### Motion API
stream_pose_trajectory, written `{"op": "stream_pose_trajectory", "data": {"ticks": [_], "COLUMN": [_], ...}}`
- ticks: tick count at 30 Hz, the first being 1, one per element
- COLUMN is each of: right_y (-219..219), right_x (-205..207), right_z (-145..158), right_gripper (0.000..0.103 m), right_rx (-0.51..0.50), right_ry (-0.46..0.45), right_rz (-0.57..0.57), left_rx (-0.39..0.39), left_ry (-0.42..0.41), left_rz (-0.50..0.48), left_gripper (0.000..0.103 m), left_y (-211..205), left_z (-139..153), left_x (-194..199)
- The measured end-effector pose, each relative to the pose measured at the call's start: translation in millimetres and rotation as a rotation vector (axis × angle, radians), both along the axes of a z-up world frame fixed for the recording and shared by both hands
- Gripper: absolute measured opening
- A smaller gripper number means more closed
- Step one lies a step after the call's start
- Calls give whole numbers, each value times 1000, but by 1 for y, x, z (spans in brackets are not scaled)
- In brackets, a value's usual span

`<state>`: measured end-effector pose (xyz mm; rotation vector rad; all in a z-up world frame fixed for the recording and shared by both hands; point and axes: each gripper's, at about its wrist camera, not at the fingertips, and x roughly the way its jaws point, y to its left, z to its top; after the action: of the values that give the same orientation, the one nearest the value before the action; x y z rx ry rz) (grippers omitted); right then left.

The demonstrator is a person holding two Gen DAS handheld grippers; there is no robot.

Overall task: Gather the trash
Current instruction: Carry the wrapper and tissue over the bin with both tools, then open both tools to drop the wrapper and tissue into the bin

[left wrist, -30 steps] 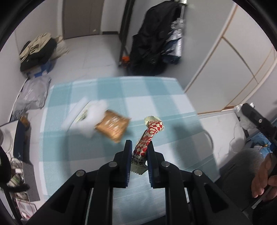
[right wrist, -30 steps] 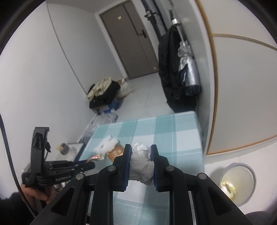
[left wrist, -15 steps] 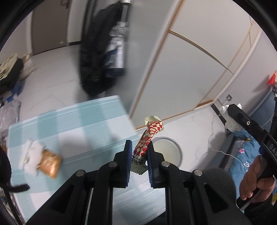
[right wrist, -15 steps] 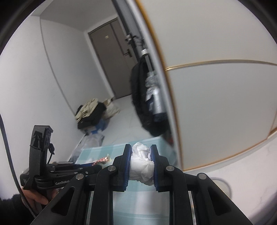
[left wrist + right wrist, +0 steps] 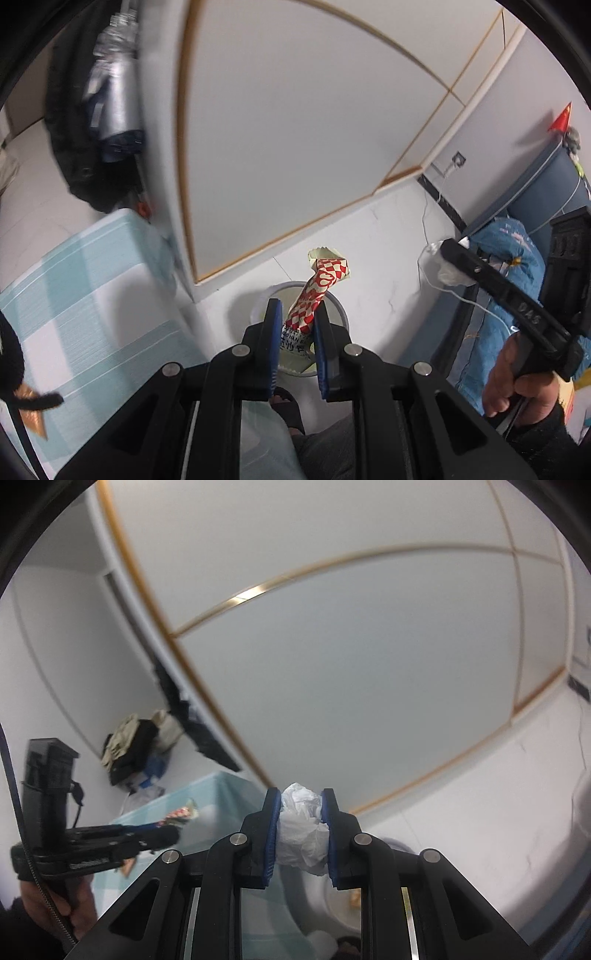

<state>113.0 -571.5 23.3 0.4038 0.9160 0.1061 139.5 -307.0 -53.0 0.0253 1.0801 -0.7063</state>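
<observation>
My left gripper (image 5: 297, 325) is shut on a red-and-white checkered snack wrapper (image 5: 314, 291) and holds it above a round white trash bin (image 5: 341, 314) on the floor. My right gripper (image 5: 301, 812) is shut on a crumpled white tissue (image 5: 301, 827); the bin (image 5: 332, 904) lies below and behind its fingers. The right gripper also shows at the right of the left wrist view (image 5: 448, 258), tissue in it. The left gripper shows at the left of the right wrist view (image 5: 173, 821), wrapper in it.
A table with a teal-and-white checkered cloth (image 5: 85, 295) stands left of the bin, a brown wrapper (image 5: 33, 417) at its edge. White wardrobe doors with gold trim (image 5: 295, 129) fill the background. A blue bed (image 5: 535, 229) is at right. A dark coat (image 5: 96, 110) hangs at far left.
Both grippers have swung right, away from the table and toward the wardrobe. The bin has come under the left gripper. Both still hold their trash.
</observation>
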Motion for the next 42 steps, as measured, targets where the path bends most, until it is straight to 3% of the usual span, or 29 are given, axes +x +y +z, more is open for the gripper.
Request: {"op": "stream_pose_trajectory", "data": {"ticks": [8,17,22,25,34,36,42], "right_y": [-41,-49,-58,-52,-52,-51,-55], "right_x": [7,22,18,18,9,6,-2], "right_z": [-78,-179,-232,-256,-281,-278,-272], "right_gripper": [21,21,23,23,30,34,48], "right_rx": [64,88,142,107,160,129,168], "right_ry": [150,370,490,541,569,558,522], "right_rz": [-78,-98,-118,-118,-138,-141,-142], "left_rx": [52,132,167,183,194,188,207], "left_ry": [120,277,334,359,447,460,475], "left_rz": [-52,-74,-91,-104,-96,-93,-103], "left_gripper": [12,12,12,12,12,12,12], "left_y": [-50,-84,-98,-102,-103,-104,-111], "left_z": [-49,-112,-130,-136,-155,-157,-164], "left_x": [22,37,40,46,56,57,54]}}
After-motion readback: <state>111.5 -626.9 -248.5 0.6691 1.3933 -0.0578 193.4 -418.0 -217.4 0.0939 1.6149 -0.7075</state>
